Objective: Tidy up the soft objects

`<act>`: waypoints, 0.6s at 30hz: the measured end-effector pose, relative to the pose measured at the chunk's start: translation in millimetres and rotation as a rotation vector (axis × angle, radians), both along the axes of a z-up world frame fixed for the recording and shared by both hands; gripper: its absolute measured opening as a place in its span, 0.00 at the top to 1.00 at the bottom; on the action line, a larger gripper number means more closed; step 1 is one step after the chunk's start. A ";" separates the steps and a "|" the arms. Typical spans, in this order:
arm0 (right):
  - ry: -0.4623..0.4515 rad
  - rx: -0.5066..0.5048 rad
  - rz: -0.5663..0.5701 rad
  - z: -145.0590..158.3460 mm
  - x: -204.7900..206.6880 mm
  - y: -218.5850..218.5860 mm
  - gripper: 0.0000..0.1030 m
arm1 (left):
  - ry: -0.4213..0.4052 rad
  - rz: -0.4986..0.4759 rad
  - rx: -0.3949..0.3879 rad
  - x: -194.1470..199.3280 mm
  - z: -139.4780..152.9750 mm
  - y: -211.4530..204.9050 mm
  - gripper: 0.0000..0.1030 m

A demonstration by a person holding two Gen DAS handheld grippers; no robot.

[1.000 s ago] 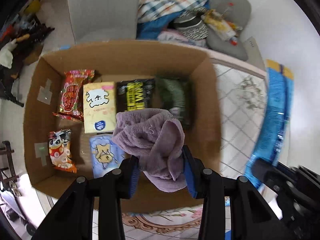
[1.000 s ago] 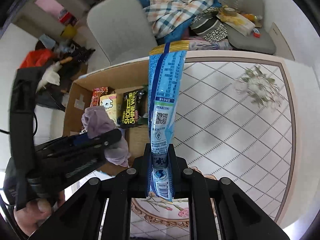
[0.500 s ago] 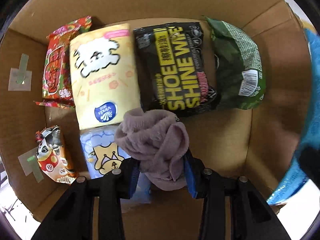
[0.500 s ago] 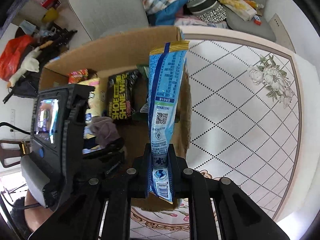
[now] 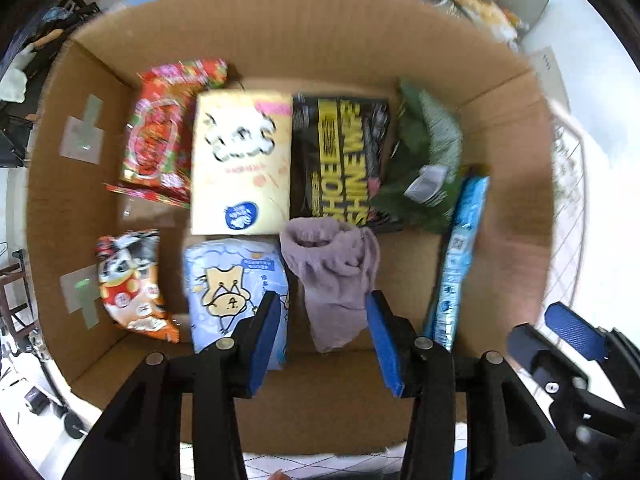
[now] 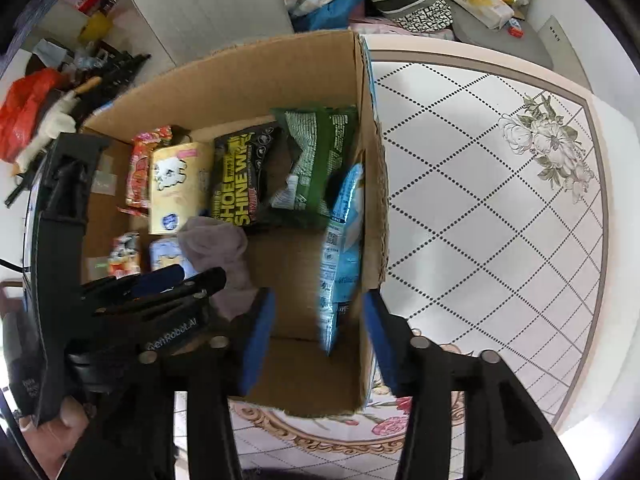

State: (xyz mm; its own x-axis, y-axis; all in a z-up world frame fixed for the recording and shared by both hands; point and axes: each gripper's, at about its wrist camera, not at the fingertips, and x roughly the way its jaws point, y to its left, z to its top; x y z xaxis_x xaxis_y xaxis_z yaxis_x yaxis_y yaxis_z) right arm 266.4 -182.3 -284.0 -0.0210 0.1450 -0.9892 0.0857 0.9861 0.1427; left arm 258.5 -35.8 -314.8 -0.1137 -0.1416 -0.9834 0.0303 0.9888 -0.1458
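An open cardboard box (image 5: 320,40) (image 6: 260,76) fills both views. A purple cloth (image 5: 332,276) (image 6: 216,248) sags onto the box floor between the jaws of my left gripper (image 5: 322,298), which are opening; a gap shows at the left pad (image 5: 266,332). My right gripper (image 6: 318,296) is also opening, its blue pads wide apart. The long blue packet (image 6: 340,248) (image 5: 460,252) stands loose between them, leaning on the box's right wall. Each gripper shows in the other view: the left gripper (image 6: 172,280) and the right gripper (image 5: 572,332).
Lying in the box are a red snack bag (image 5: 160,128), a yellow tissue pack (image 5: 240,168), black shoe-wipes (image 5: 340,160), a green packet (image 5: 428,160), a light-blue tissue pack (image 5: 236,288) and a small cat-print bag (image 5: 128,280). The tiled tablecloth (image 6: 500,200) lies right; a chair (image 6: 208,8) with clothes stands behind.
Both grippers sank into the box and their jaws spread. The purple cloth slumped out of the left grip; the blue packet dropped free and tipped against the right wall.
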 end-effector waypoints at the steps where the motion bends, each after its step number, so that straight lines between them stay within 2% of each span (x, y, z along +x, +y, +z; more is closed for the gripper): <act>1: -0.009 -0.009 0.002 4.2 -1.9 -1.4 0.42 | -0.023 0.002 0.001 -1.5 11.0 2.6 0.59; 7: -0.047 -0.031 -0.004 26.3 -14.0 -6.6 0.40 | -0.156 -0.016 0.056 -9.6 63.0 13.0 0.59; 13: -0.089 -0.039 -0.007 45.9 -31.6 -6.3 0.40 | -0.260 -0.014 0.102 -30.7 88.9 17.6 0.59; 14: -0.092 -0.041 -0.008 47.5 -34.3 -4.8 0.40 | -0.272 -0.008 0.109 -24.7 86.2 14.4 0.57; 15: -0.099 -0.040 -0.007 50.7 -38.1 -3.5 0.40 | -0.284 -0.002 0.113 -28.7 88.4 15.7 0.52; 17: -0.118 -0.035 -0.003 56.1 -44.6 -0.9 0.40 | -0.305 0.013 0.123 -36.1 92.0 17.1 0.14; 18: -0.129 -0.031 0.000 58.8 -48.3 0.8 0.36 | -0.320 0.021 0.126 -41.0 97.6 19.1 0.09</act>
